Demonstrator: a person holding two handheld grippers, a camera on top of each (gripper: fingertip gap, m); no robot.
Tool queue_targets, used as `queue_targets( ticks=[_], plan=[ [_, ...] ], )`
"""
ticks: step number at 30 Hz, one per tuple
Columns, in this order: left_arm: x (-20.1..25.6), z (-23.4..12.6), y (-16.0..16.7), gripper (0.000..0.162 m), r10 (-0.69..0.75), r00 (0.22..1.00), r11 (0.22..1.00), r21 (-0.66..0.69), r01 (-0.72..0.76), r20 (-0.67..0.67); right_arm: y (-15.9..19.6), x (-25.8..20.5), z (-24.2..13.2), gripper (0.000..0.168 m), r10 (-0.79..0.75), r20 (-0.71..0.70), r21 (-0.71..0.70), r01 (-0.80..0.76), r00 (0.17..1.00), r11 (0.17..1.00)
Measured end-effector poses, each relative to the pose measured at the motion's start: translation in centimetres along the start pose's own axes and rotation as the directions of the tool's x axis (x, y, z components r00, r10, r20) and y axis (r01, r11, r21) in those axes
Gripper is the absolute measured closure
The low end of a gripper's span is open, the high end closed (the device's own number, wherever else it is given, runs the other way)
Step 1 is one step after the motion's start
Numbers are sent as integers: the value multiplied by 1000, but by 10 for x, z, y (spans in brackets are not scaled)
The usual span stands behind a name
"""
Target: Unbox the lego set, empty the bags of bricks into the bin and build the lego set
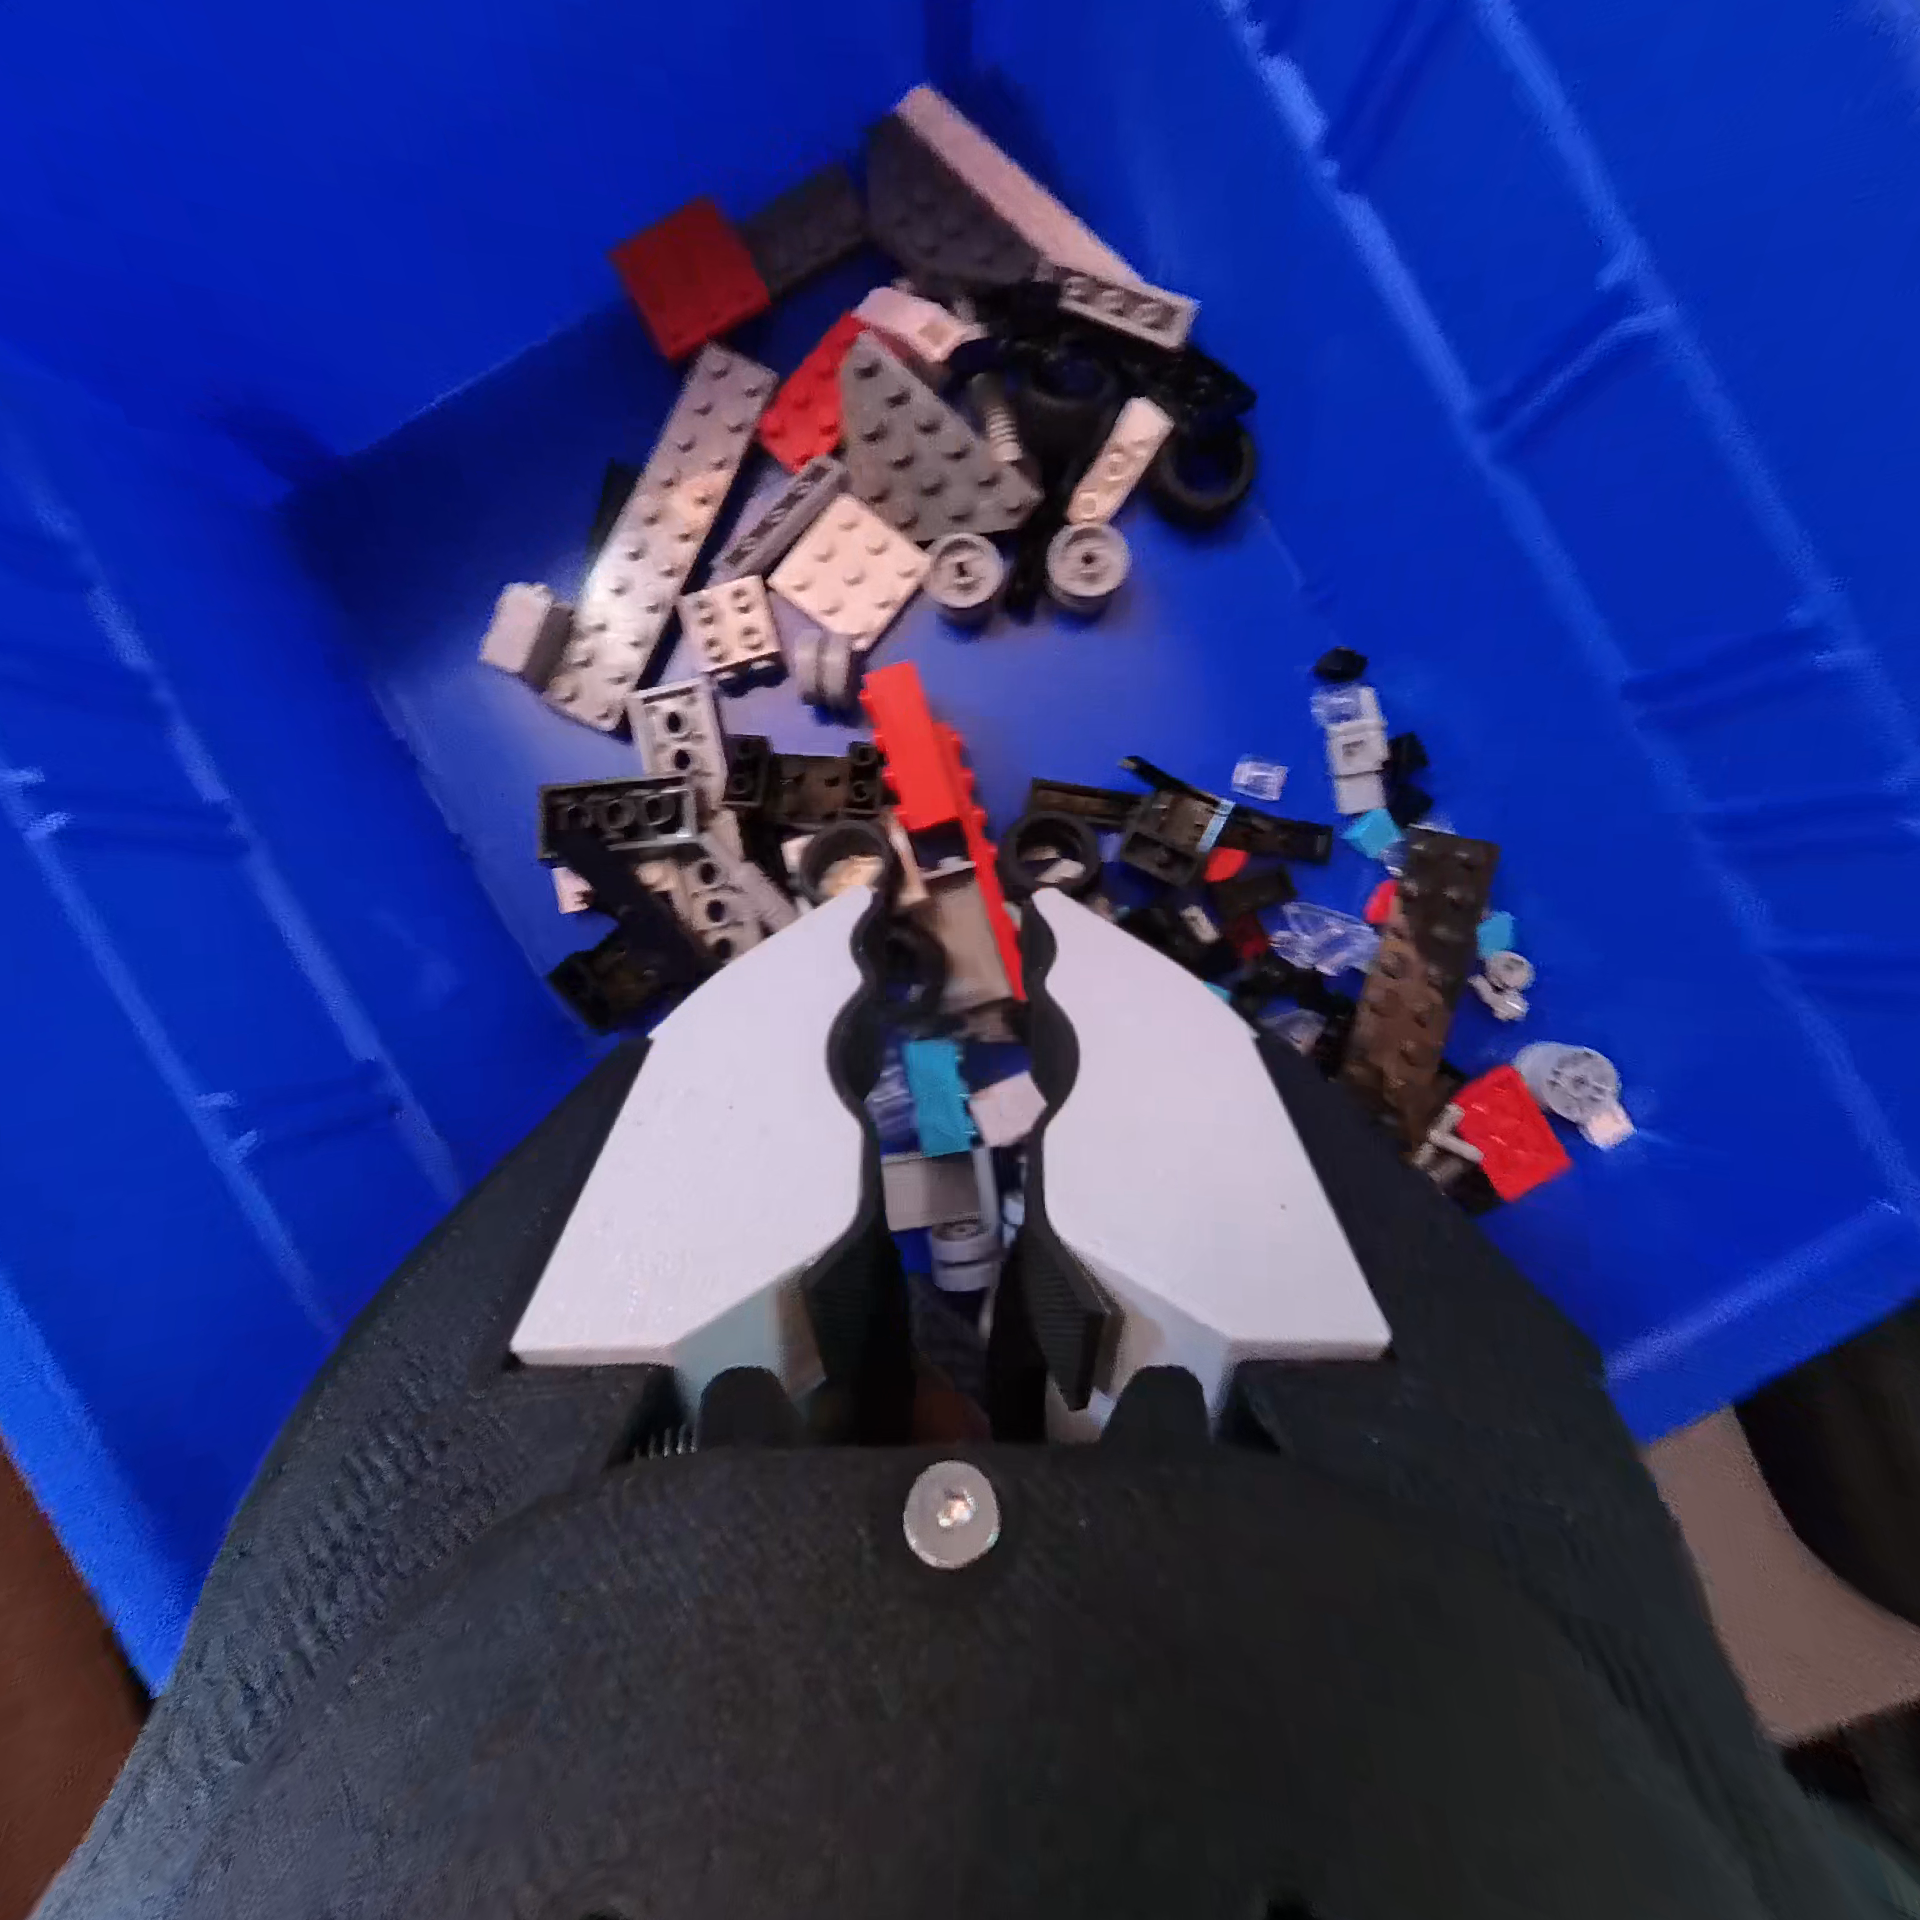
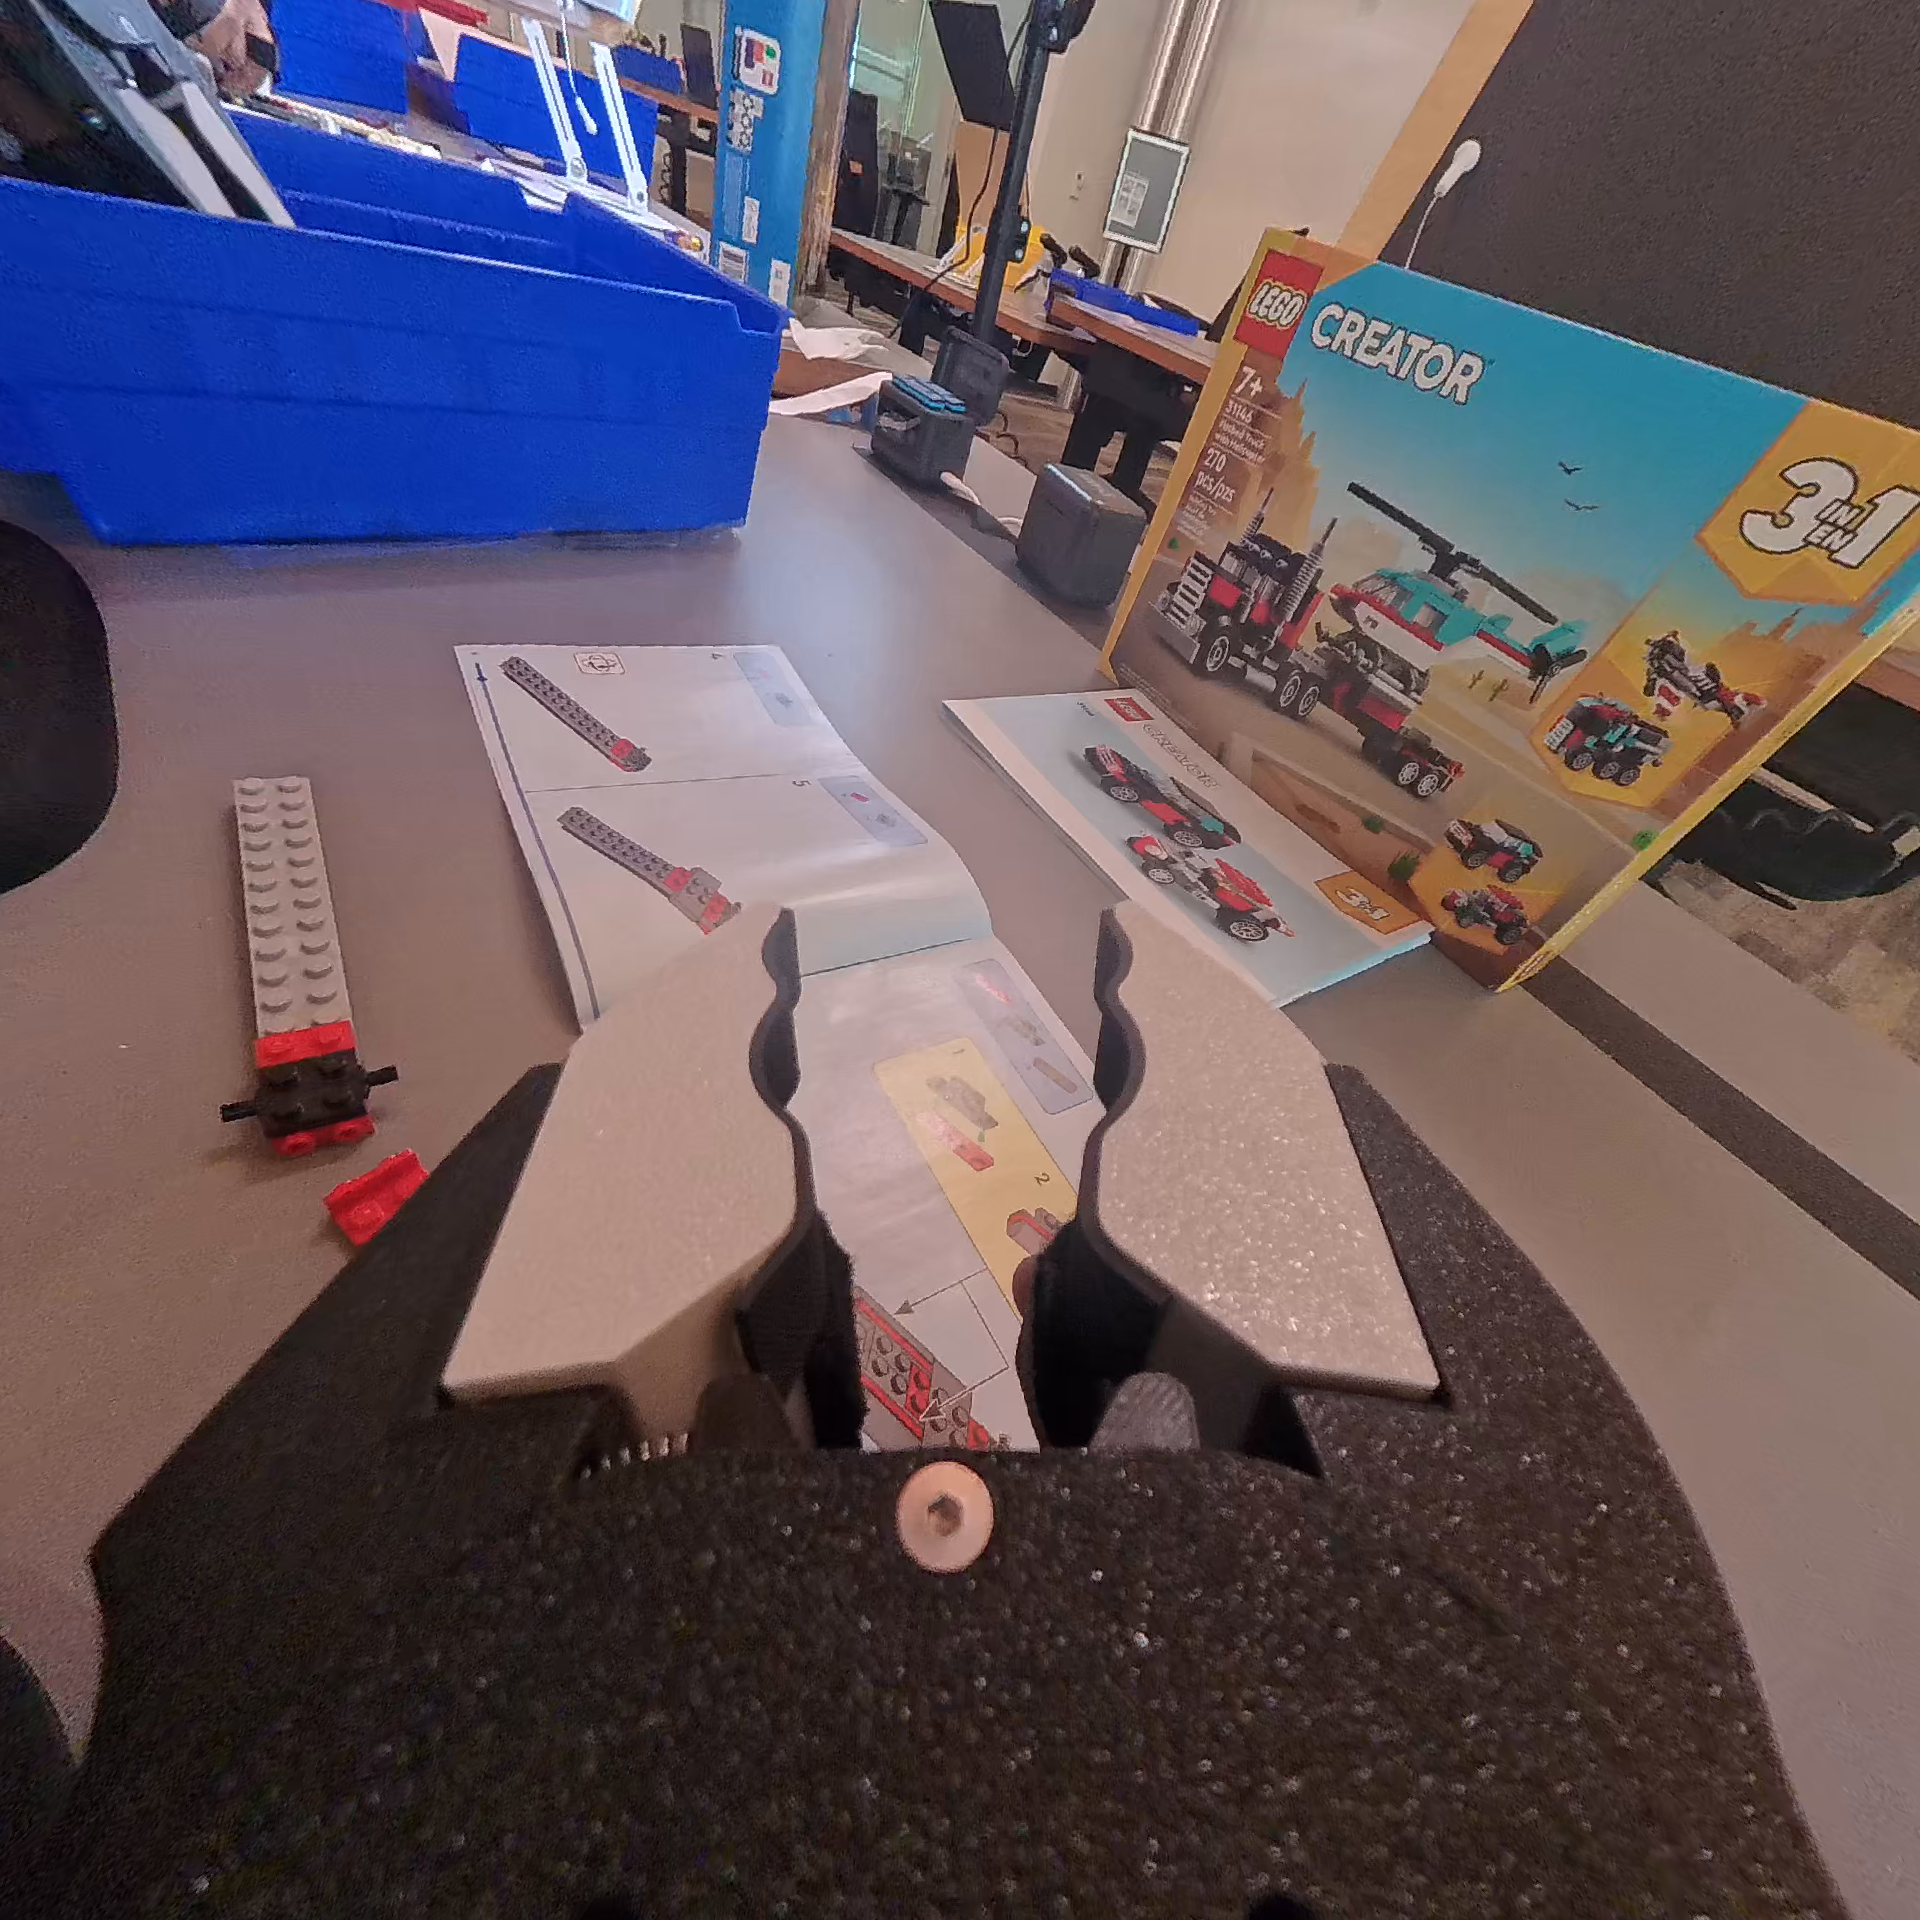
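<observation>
In the left wrist view my left gripper [image 1: 951,899] hangs inside the blue bin [image 1: 260,727], over a pile of loose grey, black and red bricks [image 1: 831,499]. Its jaws are nearly closed on a long red brick [image 1: 920,748] that sticks out past the tips. In the right wrist view my right gripper [image 2: 945,935] is open and empty, low over the open instruction booklet [image 2: 727,790]. A partial build [image 2: 291,935], a long grey plate with red and black bricks at its near end, lies on the table to the left. A loose red piece [image 2: 374,1195] lies beside it.
The set's box [image 2: 1507,623] stands upright at the right, with a second booklet [image 2: 1174,831] flat in front of it. The blue bin [image 2: 364,395] sits at the back left of the grey table [image 2: 1558,1247]. Small dark devices [image 2: 1081,530] stand behind the booklets. My hands' fingertips stand some 45 cm from each other. The loose red piece [image 2: 374,1195] is closer to my right gripper, around 10 cm from its tips; the left tips are 40 cm off.
</observation>
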State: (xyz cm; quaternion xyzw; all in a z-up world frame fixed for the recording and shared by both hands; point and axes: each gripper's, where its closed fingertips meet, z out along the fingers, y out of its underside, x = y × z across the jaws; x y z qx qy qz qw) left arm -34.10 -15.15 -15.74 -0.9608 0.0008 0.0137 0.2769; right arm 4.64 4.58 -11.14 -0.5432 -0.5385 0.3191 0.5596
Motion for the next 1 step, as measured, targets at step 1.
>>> queue_targets(
  ticks=[1],
  plan=[
    [6,0,3,138,19,999,1000,-12,-19,-33,-1,0,0,113,1,-1,3,-1,1000,1000]
  ],
)
